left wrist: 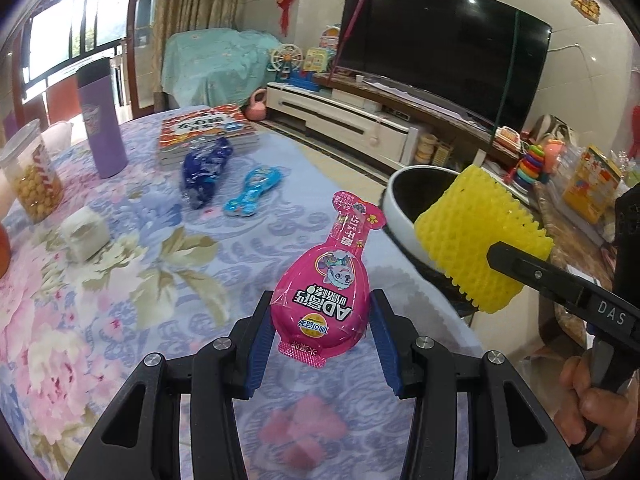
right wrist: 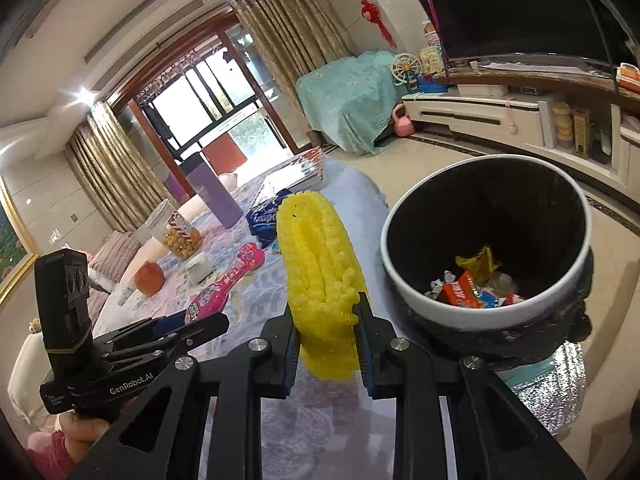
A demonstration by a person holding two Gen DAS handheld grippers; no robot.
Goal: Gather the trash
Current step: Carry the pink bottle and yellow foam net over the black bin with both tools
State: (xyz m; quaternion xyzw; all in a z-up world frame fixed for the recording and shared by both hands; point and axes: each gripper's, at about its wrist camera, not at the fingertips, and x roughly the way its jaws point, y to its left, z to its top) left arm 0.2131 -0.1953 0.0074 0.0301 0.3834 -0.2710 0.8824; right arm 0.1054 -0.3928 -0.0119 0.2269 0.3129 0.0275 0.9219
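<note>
My left gripper (left wrist: 320,320) is shut on a pink bottle-shaped snack wrapper (left wrist: 332,272), held above the flowered tablecloth (left wrist: 120,280). My right gripper (right wrist: 326,332) is shut on a yellow foam fruit net (right wrist: 316,256), which stands upright between the blue pads. The same net (left wrist: 476,240) shows at the right of the left wrist view, close to the bin. The white bin with a black liner (right wrist: 404,280) stands just right of the table edge and holds several wrappers (right wrist: 468,288). In the right wrist view the left gripper (right wrist: 200,326) sits to the left with the pink wrapper (right wrist: 228,284).
On the table lie a blue crumpled wrapper (left wrist: 204,176), a light blue wrapper (left wrist: 252,192), a white tissue wad (left wrist: 84,232), books (left wrist: 208,132), a purple flask (left wrist: 102,120), a snack jar (left wrist: 32,176) and an orange fruit (right wrist: 149,278). A TV stand (left wrist: 360,120) lies beyond.
</note>
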